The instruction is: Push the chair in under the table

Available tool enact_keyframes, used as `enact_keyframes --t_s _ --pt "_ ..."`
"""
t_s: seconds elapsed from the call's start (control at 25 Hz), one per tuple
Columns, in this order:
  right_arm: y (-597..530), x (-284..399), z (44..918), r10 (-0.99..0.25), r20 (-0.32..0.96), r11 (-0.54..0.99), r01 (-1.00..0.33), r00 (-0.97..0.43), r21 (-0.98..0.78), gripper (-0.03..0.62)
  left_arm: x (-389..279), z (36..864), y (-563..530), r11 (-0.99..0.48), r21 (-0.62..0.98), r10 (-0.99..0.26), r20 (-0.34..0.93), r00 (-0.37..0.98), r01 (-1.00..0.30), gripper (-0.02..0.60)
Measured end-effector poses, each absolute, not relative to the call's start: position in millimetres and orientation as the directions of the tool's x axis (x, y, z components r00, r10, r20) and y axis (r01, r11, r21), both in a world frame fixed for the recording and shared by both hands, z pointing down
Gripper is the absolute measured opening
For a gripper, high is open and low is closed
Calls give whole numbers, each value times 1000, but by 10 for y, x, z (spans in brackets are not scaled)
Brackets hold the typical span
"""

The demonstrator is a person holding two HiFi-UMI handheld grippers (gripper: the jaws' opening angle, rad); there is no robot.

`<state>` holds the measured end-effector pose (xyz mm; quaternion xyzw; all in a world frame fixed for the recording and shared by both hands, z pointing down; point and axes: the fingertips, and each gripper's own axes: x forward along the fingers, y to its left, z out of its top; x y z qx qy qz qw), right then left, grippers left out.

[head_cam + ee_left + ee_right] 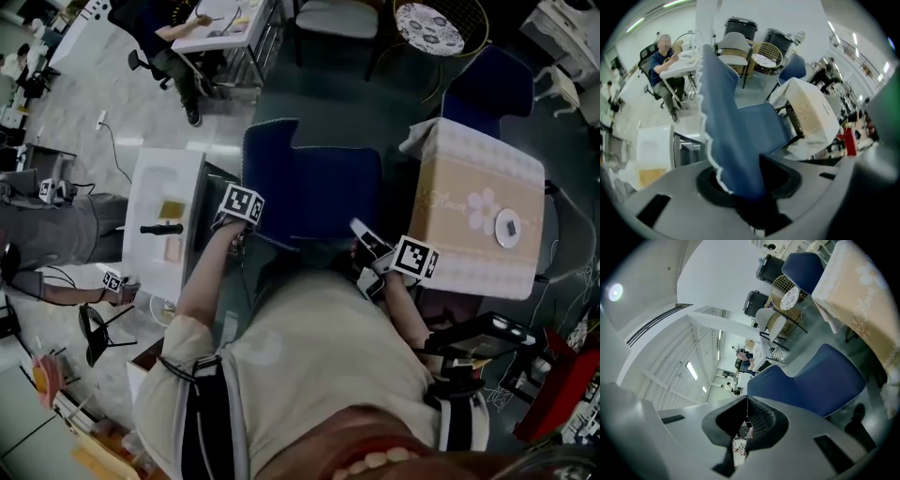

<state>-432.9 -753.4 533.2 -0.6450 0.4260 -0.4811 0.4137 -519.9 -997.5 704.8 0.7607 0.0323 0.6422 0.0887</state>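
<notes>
Chair [314, 192], blue, stands just left of the cloth-covered table [478, 211], not under it. The left gripper [740, 187] pinches the piped edge of the chair's back. The right gripper [745, 420] is pressed together, empty, near the seat.

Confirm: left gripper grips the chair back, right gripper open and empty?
Wrong on one point: the right gripper is shut, not open, jaws together and empty, as the right gripper view shows. The left gripper does grip the back of the chair.
</notes>
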Motion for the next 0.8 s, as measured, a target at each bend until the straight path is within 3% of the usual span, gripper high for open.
enact_keyframes --t_s 0.16,0.8 --pt "-7760 -4389 5267 -954 256 -280 -156 158 -947 12 -5248 7077 -9964 -991 97 106 989 99 92 152" --pt "-7960 -4296 5297 -954 269 -287 -150 134 -946 12 -5075 7116 -9905 -980 92 108 990 87 176 158"
